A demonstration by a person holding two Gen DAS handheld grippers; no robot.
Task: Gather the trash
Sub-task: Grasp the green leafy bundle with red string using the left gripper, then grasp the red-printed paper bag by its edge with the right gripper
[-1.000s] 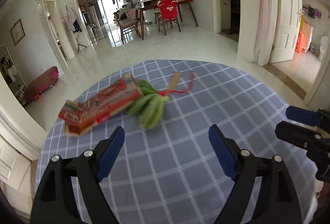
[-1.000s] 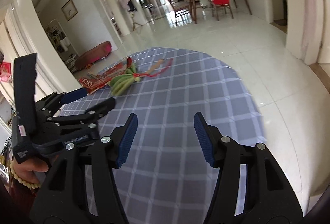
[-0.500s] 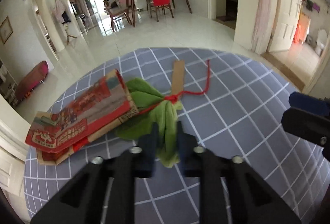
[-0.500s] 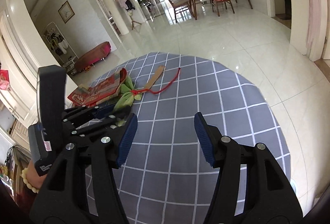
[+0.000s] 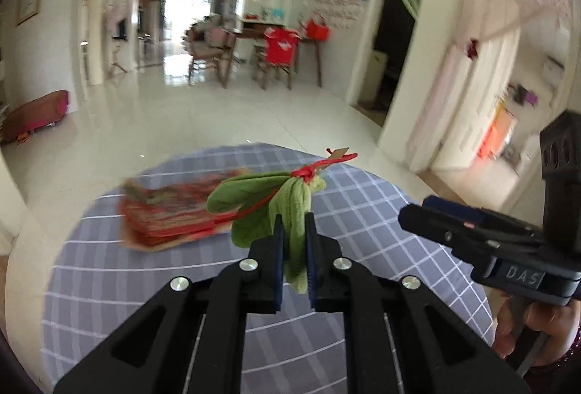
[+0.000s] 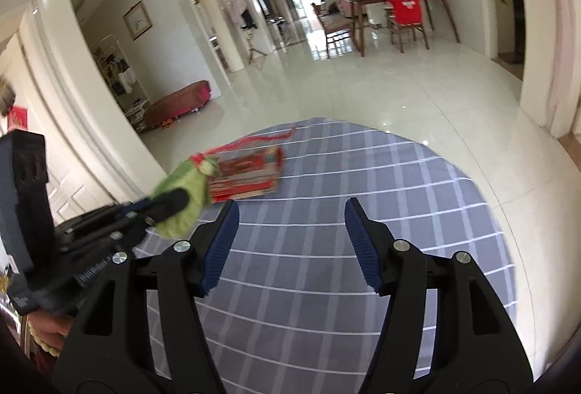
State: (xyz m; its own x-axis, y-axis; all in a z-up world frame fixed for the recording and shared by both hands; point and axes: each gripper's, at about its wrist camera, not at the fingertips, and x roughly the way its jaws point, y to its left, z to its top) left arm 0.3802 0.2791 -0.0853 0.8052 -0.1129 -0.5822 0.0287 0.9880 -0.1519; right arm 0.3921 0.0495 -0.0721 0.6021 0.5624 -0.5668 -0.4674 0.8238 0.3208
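The left gripper (image 5: 293, 248) points forward and downward over the round table (image 5: 381, 212) with its grey checked cloth. Its jaws are nearly together, clamped on a bundle of green leaves (image 5: 296, 208) tied at the top with a red string (image 5: 308, 171). The leaves hang between the blue pads (image 5: 277, 248), the lower tips reaching down past them, while the knotted end and a small tan tag (image 5: 341, 152) stick out ahead. In the right wrist view the bundle (image 6: 181, 198) shows clear of the cloth, held up at the tip of the left gripper (image 6: 170, 203), with the person's hand (image 6: 51, 332) gripping the handle below.

The right gripper (image 6: 290, 245) is also angled downward over the table, level and roughly centred on the cloth. Its jaws have just been opening a little and stand fairly wide, with nothing between them but the bare checked cloth. From the left wrist view it (image 5: 428, 216) sits off to the right side, near the table's edge, with fingers (image 5: 508, 332) of the person's hand wrapped around its grip.

A flattened red printed carton (image 5: 174, 216) lies on the table beyond the leaves, toward the far left part of the cloth. The picture is blurred there, so its print cannot be read.
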